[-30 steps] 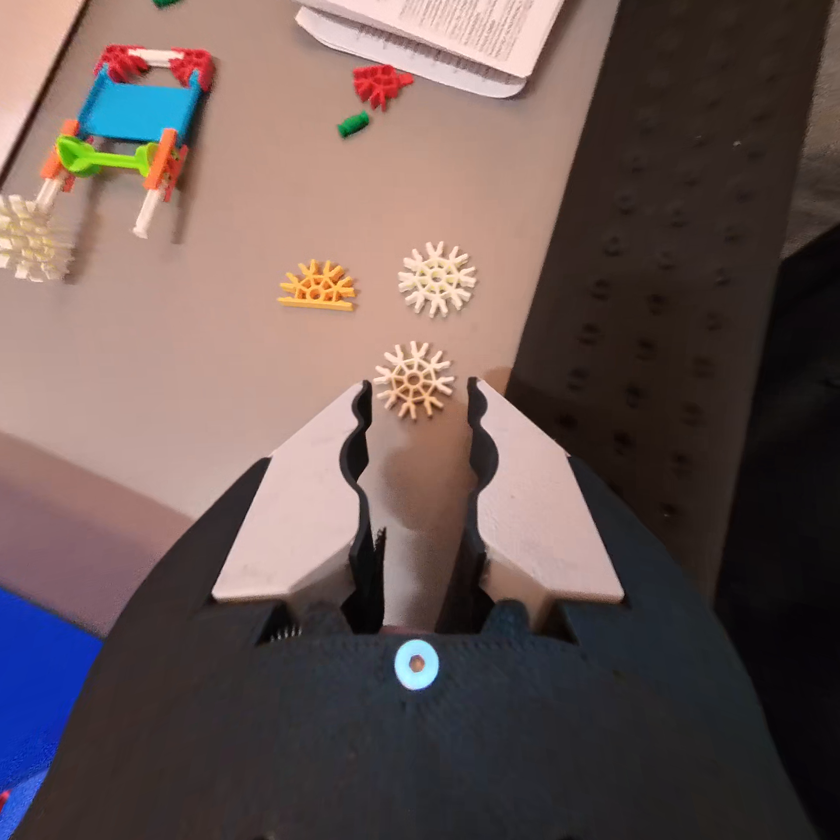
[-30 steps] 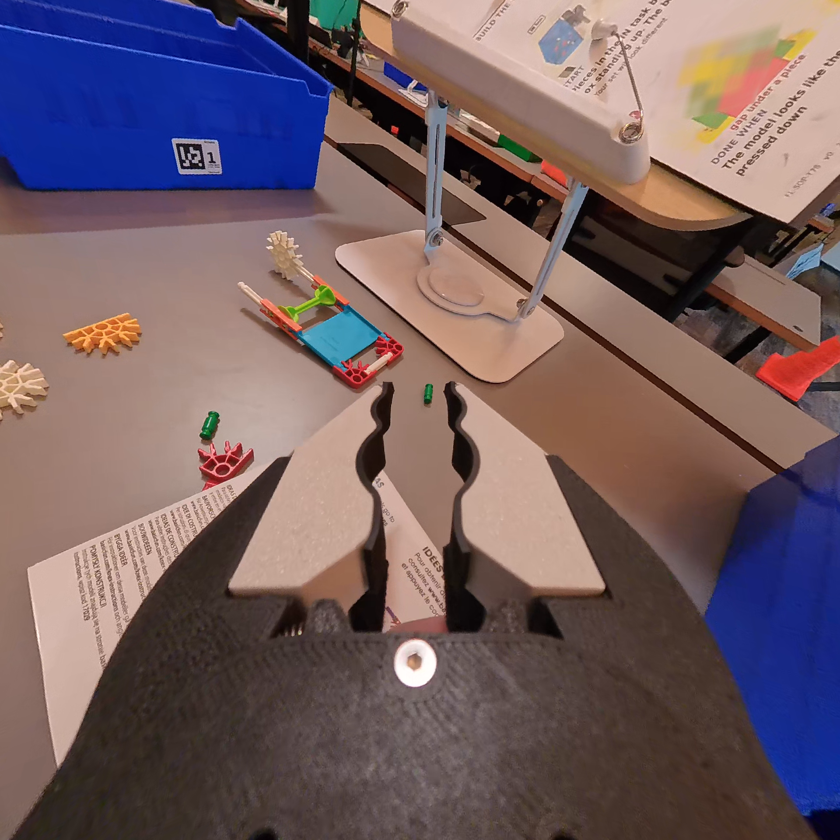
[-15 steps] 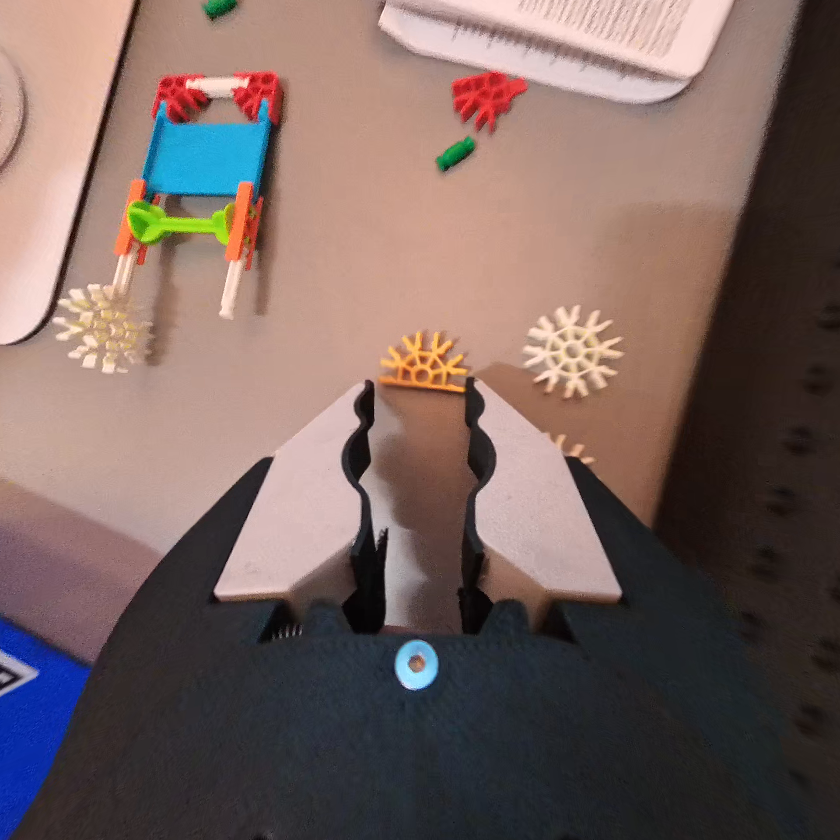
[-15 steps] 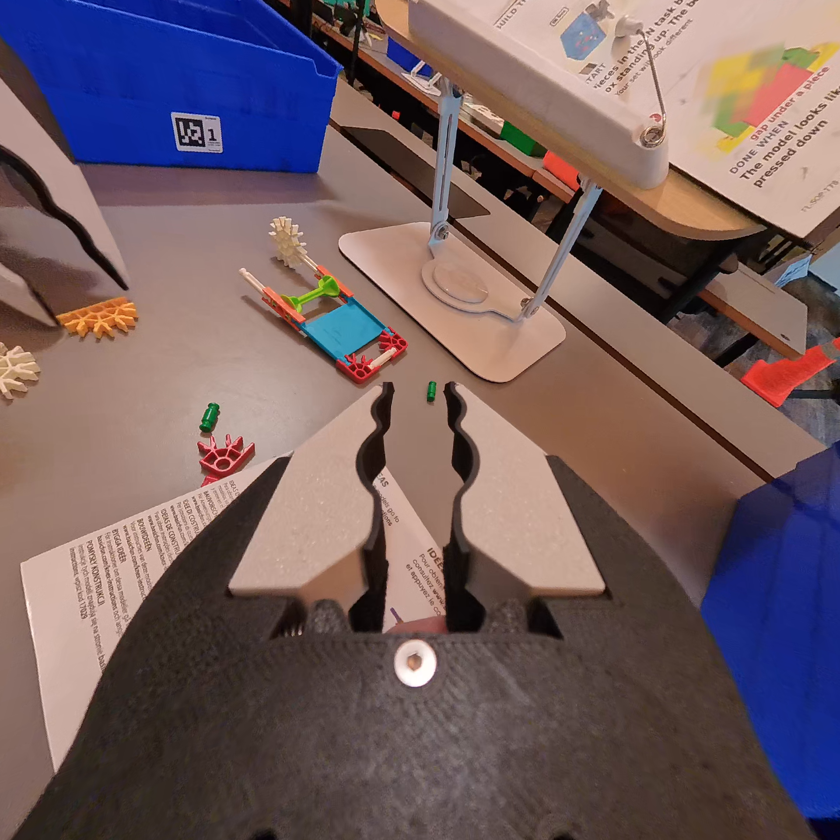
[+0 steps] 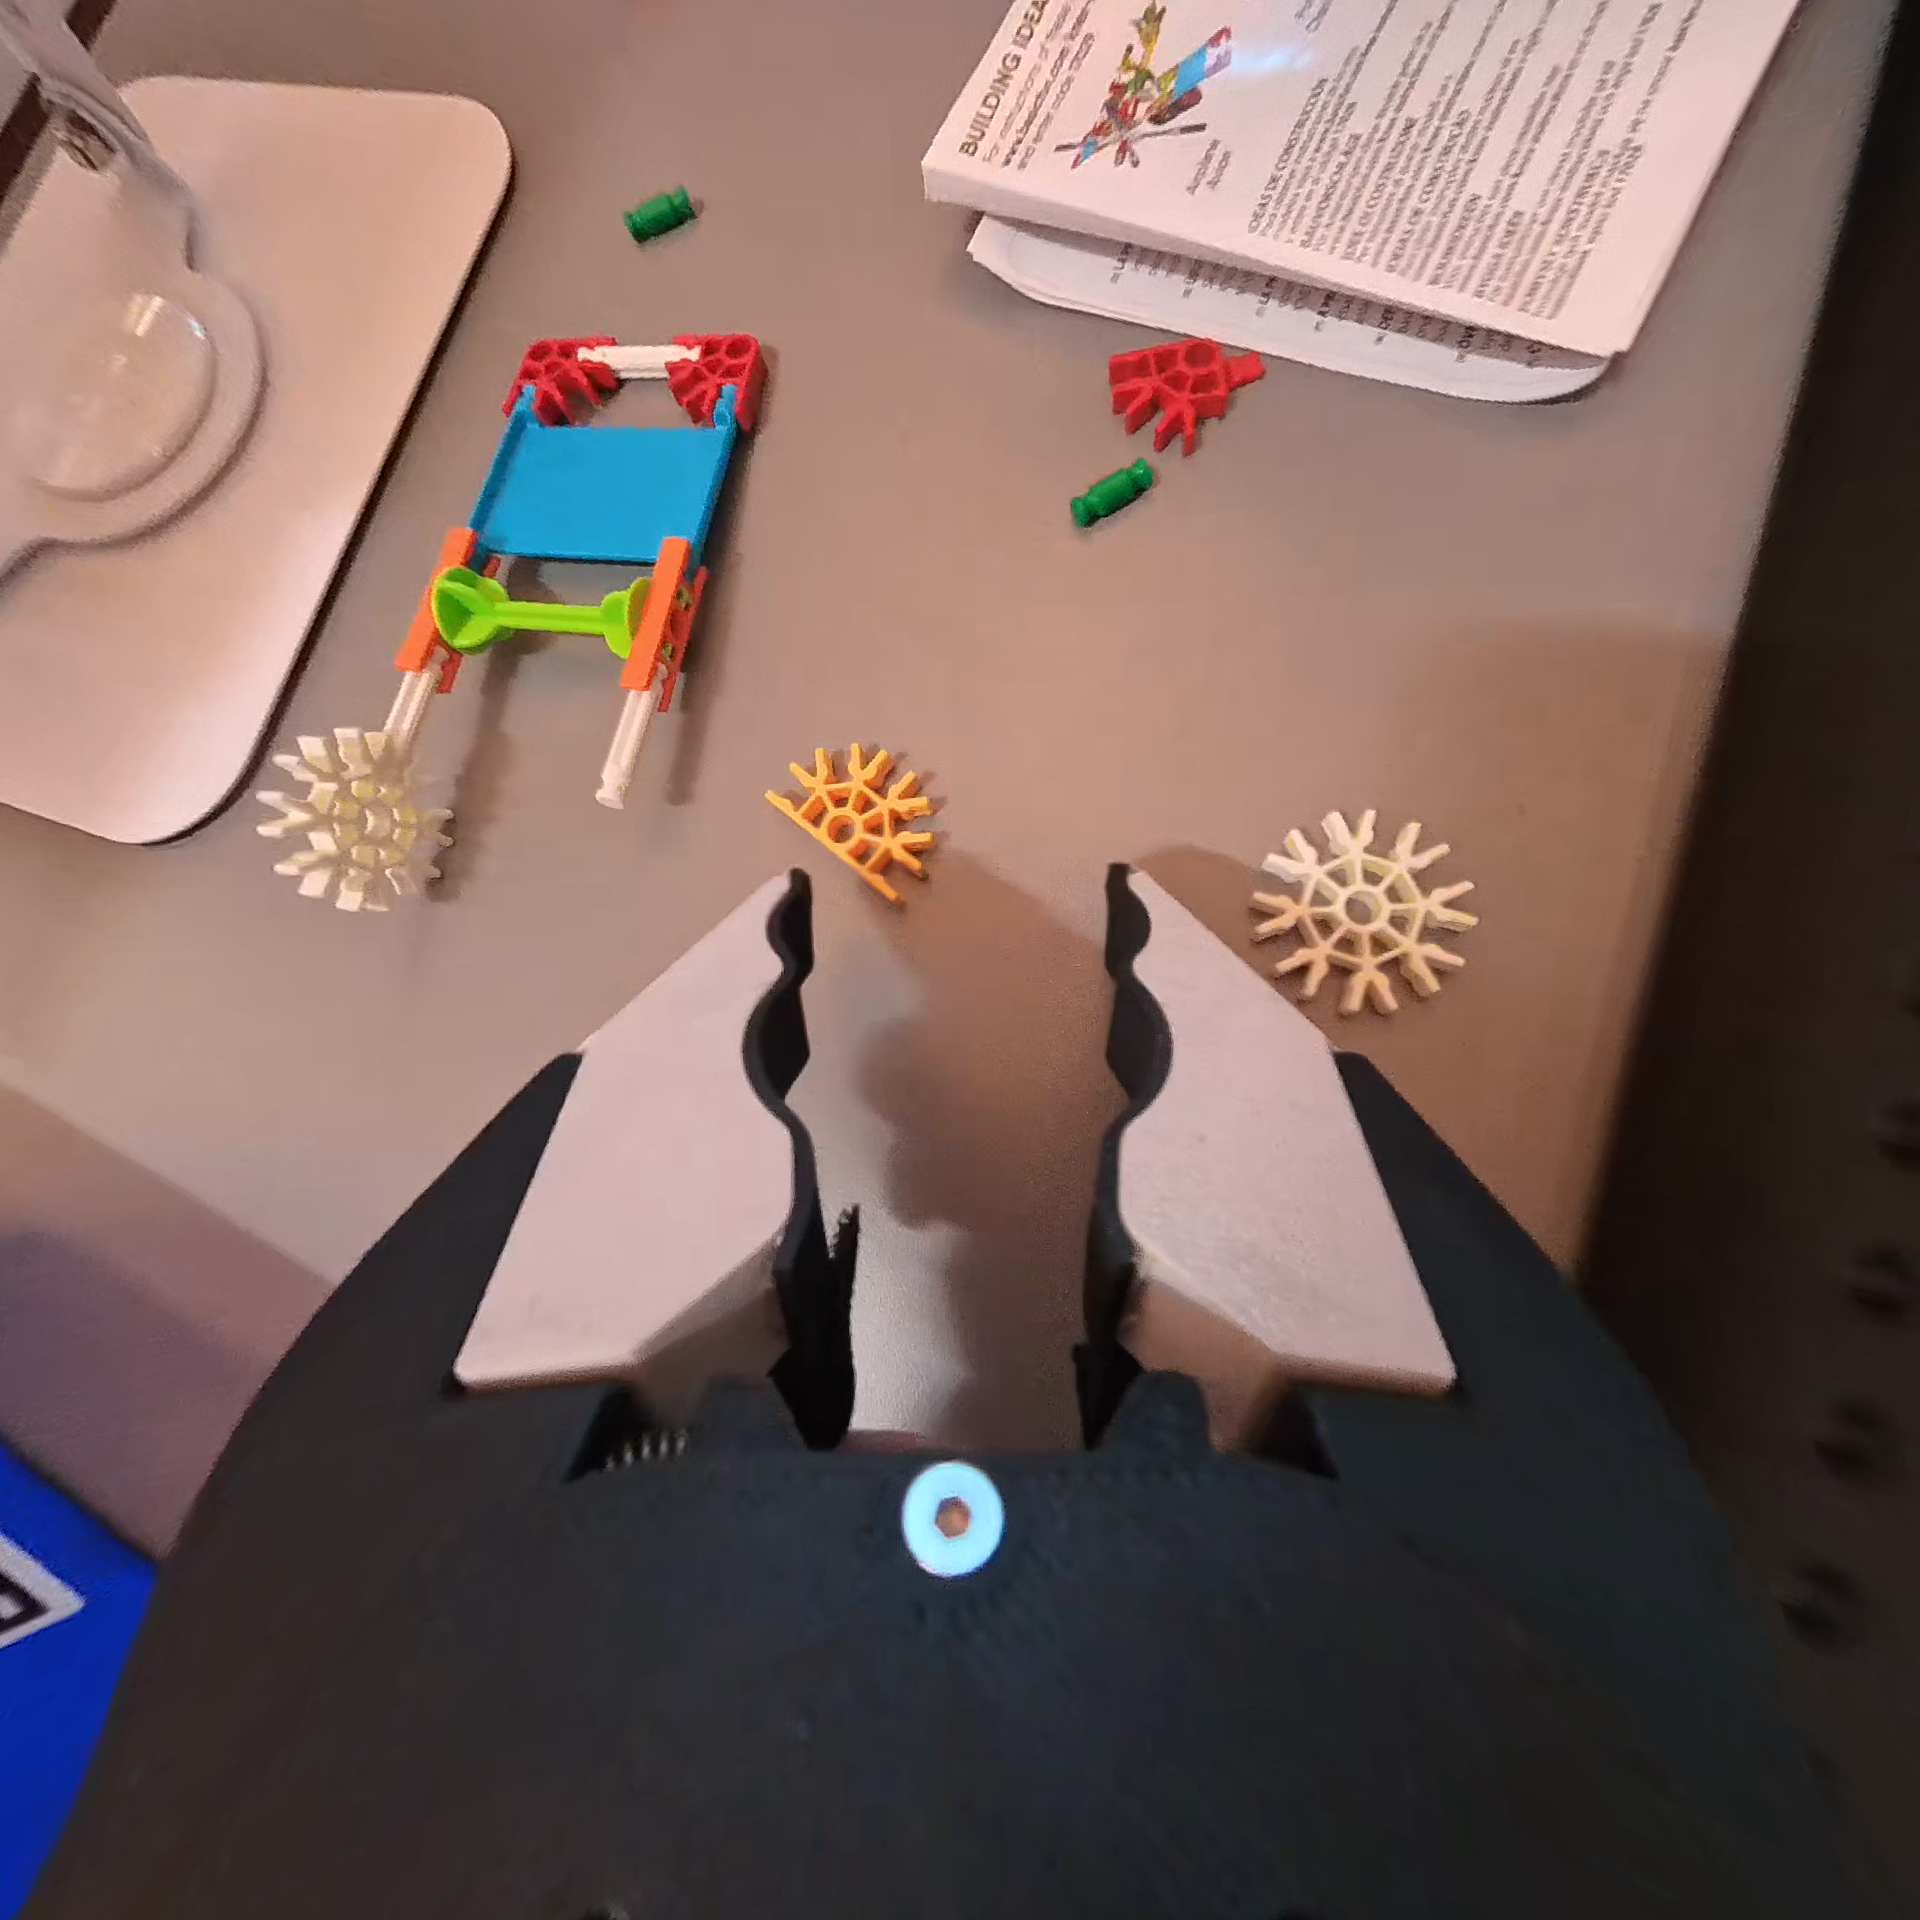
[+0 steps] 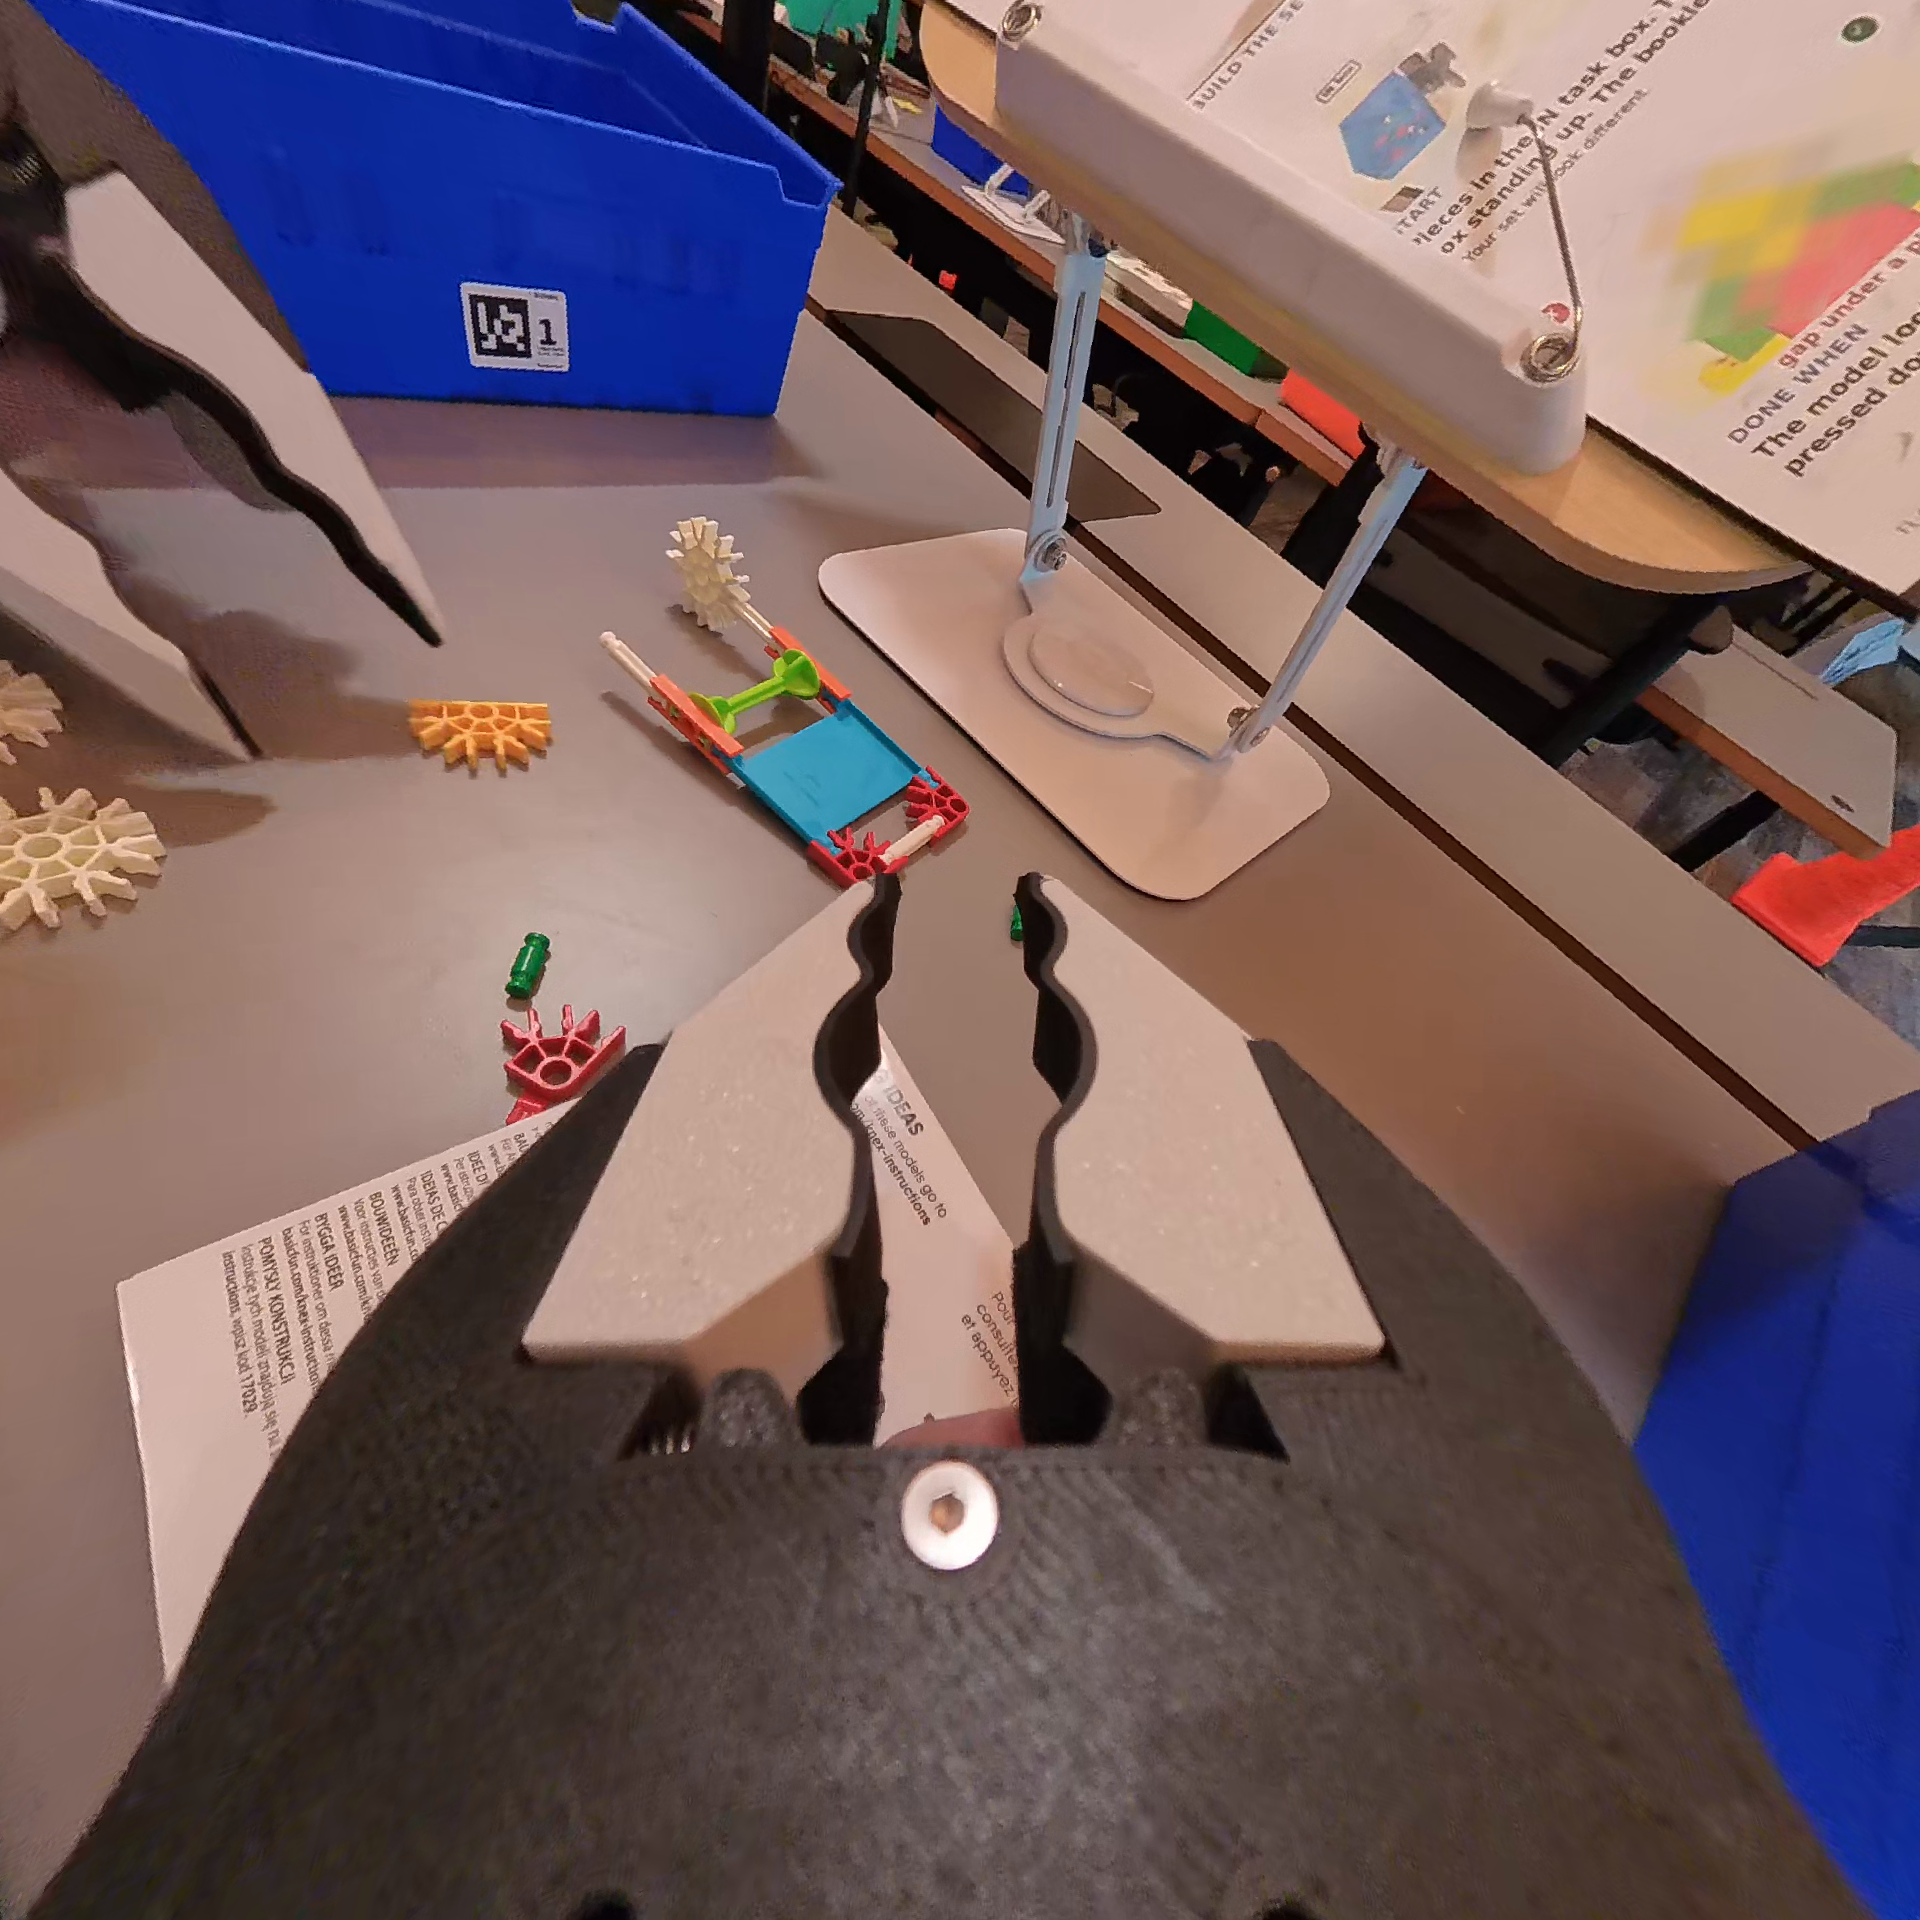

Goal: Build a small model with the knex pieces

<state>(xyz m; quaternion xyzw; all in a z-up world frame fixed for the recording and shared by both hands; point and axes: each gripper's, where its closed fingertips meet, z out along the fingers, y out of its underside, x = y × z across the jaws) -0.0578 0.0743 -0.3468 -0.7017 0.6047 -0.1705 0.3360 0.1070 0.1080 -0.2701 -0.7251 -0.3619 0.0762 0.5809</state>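
My left gripper [image 5: 951, 883] is open wide and empty, low over the grey table [image 5: 1299, 623]. An orange half-round connector [image 5: 854, 821] lies flat just ahead of its left fingertip, apart from it. A cream snowflake connector [image 5: 1361, 912] lies to the right of its right finger [image 5: 1226, 1122]. A small assembly [image 5: 608, 499] with a blue panel, red and orange connectors, a green rod and a cream wheel lies farther left. My right gripper [image 6: 956, 883] is open and empty above a booklet [image 6: 260, 1309], close to the assembly's red end [image 6: 883, 842]. A green rod [image 6: 1016, 921] peeks from behind its right fingertip.
The white stand base [image 6: 1091, 707] sits beyond the assembly, with a tilted board [image 6: 1455, 208] above it. A blue bin [image 6: 468, 208] stands at the back. A red connector [image 6: 556, 1055] and a green rod [image 6: 527, 964] lie near the booklet. The table edge [image 5: 1714, 727] is to the right. My hands' fingertips stand some 20 cm from each other. My left gripper's tips are some 4 cm from the cream snowflake connector [image 5: 1361, 912]. It turns up in the right wrist view [image 6: 40, 852] as well.
My left gripper moved left from the cream connectors to the orange one and opened wider. The orange connector turned and slid toward the assembly. The right gripper barely moved.
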